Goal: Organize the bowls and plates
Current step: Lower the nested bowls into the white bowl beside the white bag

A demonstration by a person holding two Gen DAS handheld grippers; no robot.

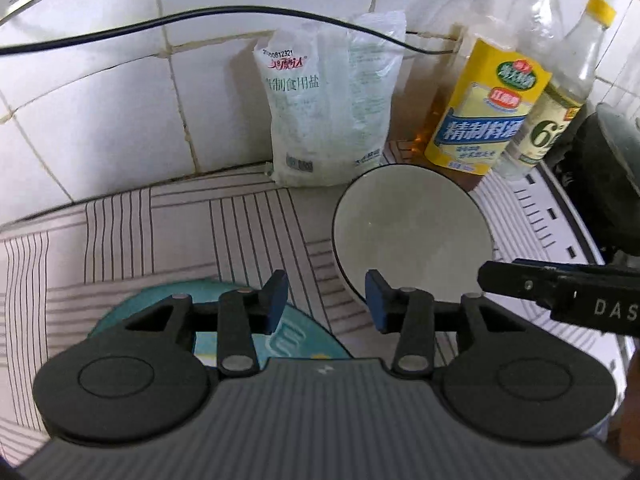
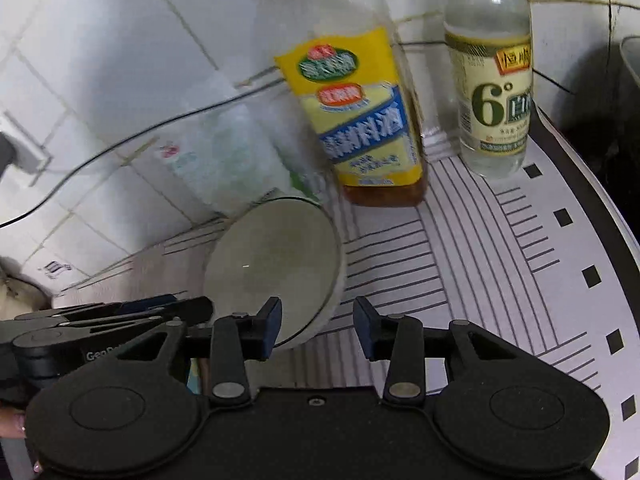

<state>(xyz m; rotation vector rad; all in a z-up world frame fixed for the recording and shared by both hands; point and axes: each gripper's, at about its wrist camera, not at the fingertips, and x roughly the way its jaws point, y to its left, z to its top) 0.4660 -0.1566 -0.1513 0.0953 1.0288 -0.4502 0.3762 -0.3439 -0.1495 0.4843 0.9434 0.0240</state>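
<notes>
The white bowl (image 1: 412, 236) sits on the striped mat (image 1: 160, 232) covering the table, toward the far right, just in front of a salt bag (image 1: 328, 108) leaning on the tiled wall (image 1: 100, 92). A yellow-labelled bottle (image 1: 488, 108) and a clear vinegar bottle (image 1: 560, 96) stand to its right. The left tongs (image 1: 327, 304) are released, jaws spread, with the right pad over the bowl's near rim and a teal plate (image 1: 224, 328) below them. The right tongs (image 2: 317, 330) are likewise released, holding nothing, their left pad over the bowl's (image 2: 276, 268) near edge.
</notes>
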